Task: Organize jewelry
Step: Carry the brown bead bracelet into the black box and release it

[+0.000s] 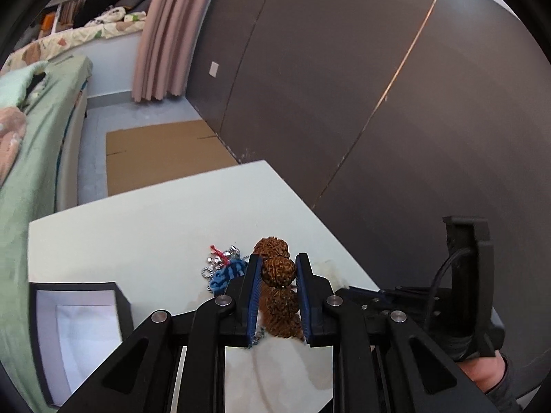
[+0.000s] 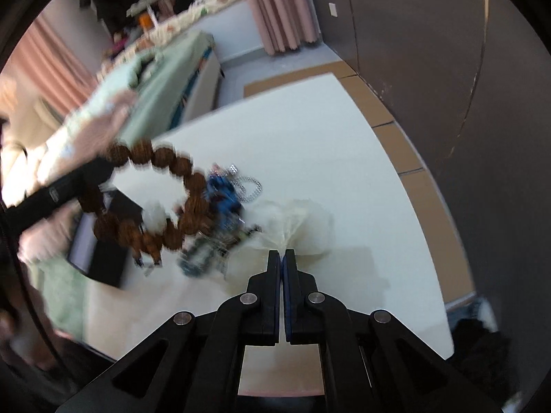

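Note:
My left gripper [image 1: 278,268] is shut on a bracelet of large brown wooden beads [image 1: 279,270] and holds it above the white table [image 1: 137,227]. In the right wrist view the bracelet [image 2: 151,196] hangs as a ring from the left gripper at the left, blurred. My right gripper [image 2: 283,253] is shut on the neck of a sheer white pouch [image 2: 303,220] lying on the table. A pile of jewelry lies beside it: a blue piece [image 2: 222,194] [image 1: 225,273], silver chains [image 2: 249,186] and small bells with red cord [image 1: 220,256].
A black box with a white lining [image 1: 79,330] stands open at the table's left front, also in the right wrist view [image 2: 103,251]. A bed with green sheets [image 1: 38,130] is left of the table. A dark wall [image 1: 378,103] runs along the right. Cardboard [image 1: 162,155] lies on the floor.

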Motion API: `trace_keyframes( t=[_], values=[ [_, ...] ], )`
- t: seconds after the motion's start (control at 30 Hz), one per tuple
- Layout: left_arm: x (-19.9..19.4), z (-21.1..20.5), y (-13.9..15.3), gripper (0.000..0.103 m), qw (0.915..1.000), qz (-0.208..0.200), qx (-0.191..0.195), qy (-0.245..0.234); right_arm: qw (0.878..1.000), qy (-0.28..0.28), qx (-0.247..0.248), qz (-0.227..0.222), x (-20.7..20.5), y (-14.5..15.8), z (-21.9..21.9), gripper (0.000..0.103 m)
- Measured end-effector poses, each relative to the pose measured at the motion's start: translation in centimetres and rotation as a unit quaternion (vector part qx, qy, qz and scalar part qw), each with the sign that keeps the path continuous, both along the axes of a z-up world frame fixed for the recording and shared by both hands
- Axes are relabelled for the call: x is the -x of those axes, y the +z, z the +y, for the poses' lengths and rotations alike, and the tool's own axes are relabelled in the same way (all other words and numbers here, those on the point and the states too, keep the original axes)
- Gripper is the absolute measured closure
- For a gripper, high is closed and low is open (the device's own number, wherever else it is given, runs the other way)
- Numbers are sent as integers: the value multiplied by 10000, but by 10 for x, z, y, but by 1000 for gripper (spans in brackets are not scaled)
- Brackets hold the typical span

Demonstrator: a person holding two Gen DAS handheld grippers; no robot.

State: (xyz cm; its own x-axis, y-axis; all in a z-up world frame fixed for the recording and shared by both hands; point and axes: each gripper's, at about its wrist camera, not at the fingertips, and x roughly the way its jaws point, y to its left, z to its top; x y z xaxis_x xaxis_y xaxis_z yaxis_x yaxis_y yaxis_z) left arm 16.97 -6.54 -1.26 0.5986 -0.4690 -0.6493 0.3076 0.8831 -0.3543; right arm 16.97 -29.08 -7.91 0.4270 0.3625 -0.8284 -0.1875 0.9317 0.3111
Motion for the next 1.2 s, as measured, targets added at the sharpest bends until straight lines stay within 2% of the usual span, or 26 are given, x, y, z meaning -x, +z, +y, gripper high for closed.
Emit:
trace_keyframes(
  t=[0.2,0.57,0.9,1.2],
  values=[
    [6,19,16,83,9997,-139,166,141,9977,-123,-659,-90,-3,17,-4,100],
    [24,51,32,83,9981,-307,377,381,9937,-65,-1075,-322,-1,36,28,100],
    [48,100,42,82,9930,-473,404,1002,9812,456,-1682,-828,11,65,73,100],
    [56,136,42,82,9875,-373,506,1446,9755,774,-1870,-862,11,68,111,100]
  ],
)
